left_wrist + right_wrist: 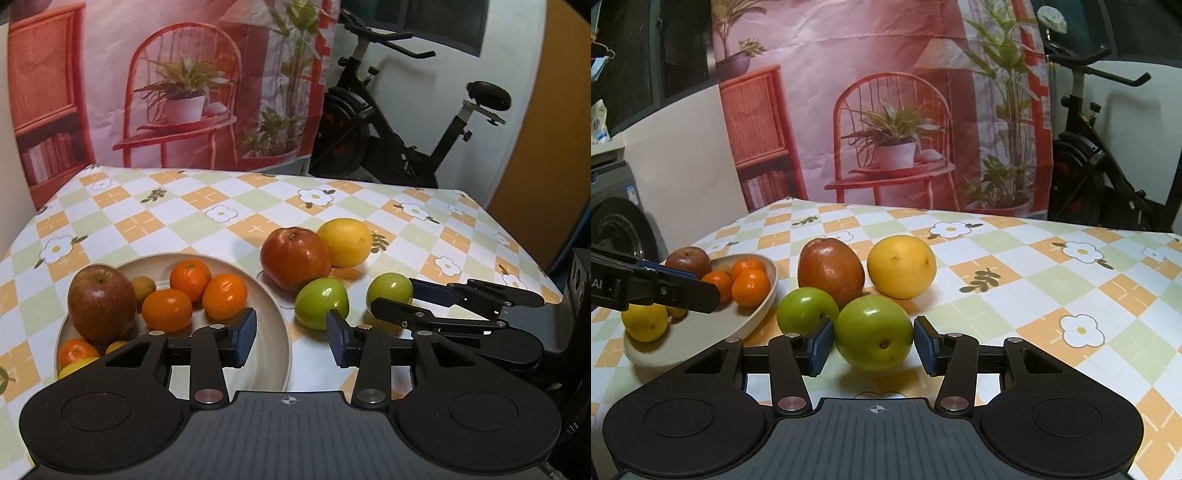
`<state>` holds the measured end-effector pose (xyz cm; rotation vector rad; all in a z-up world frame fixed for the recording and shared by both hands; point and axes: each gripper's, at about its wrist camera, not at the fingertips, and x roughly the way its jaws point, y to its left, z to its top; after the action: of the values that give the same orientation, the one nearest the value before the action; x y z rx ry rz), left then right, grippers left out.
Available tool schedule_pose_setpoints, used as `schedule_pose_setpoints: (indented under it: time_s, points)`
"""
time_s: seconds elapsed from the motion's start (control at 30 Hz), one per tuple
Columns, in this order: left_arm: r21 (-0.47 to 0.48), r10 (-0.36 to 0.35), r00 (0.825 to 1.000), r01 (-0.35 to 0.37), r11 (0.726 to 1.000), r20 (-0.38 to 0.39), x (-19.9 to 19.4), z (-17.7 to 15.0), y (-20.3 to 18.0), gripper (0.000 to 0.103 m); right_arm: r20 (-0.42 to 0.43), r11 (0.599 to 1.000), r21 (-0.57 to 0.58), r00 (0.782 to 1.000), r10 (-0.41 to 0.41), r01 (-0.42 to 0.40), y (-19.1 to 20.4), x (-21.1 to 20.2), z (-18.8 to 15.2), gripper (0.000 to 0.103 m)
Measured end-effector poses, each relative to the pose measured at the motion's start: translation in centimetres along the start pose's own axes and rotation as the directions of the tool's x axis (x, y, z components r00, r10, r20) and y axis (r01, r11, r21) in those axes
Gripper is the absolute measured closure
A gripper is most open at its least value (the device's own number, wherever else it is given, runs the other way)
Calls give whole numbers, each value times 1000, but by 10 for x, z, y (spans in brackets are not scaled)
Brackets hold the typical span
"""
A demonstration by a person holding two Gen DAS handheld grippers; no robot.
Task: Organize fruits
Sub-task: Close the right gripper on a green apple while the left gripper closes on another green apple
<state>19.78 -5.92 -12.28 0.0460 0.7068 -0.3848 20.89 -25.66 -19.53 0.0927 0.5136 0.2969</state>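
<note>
Crowding green fruit (873,334): neighbouring fruits.

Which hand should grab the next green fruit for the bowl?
The right one. Its tongs already sit on either side of the nearer green fruit, on the table. The left tongs hang empty over the bowl rim.
</note>
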Motion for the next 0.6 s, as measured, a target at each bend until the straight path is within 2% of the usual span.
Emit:
schedule_pose_setpoints:
  time_s: [0.27,0.4,0.6]
  points:
    - [118,-42,999,42,992,-3,19,10,-16,59,15,998,66,1000,-8,7,-11,-1,0,59]
    - [140,-53,998,57,989,-34,36,14,-21,59,20,993,118,1000,-11,9,-17,-3,-2,59]
    - [163,-47,997,58,985,-65,52,15,-24,59,23,993,118,1000,-14,12,-17,-3,-3,59]
